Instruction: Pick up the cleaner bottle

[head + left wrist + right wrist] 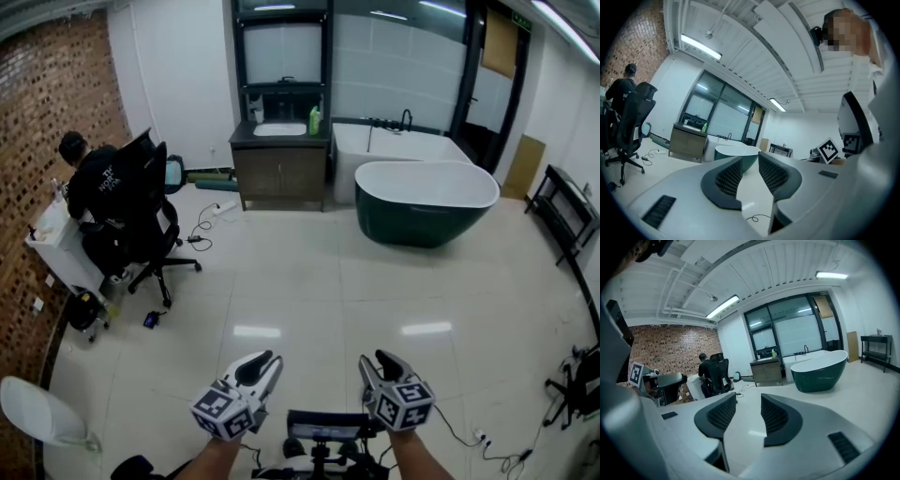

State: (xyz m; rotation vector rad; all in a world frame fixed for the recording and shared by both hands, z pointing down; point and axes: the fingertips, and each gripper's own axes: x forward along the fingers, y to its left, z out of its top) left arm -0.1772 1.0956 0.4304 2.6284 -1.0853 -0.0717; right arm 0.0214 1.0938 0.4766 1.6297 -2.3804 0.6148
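Head view: left gripper (272, 360) and right gripper (376, 360) are hovering low over the tiled floor (309, 281), both pointing toward the far vanity (279, 173). Each one's jaws are sitting drawn in to a slim gap, gripping nothing. Green cleaner bottle (314, 120) is standing upright on the vanity top beside the basin (279, 129), well apart from both grippers.

Both the left gripper (274, 359) and right gripper (375, 359) are white, with dark grey meshed pads (729, 178) and black-and-white square markers (220, 412). Far beyond the jaws stand a green cleaner bottle (314, 120) and a dark green, white-lined bathtub (427, 217).
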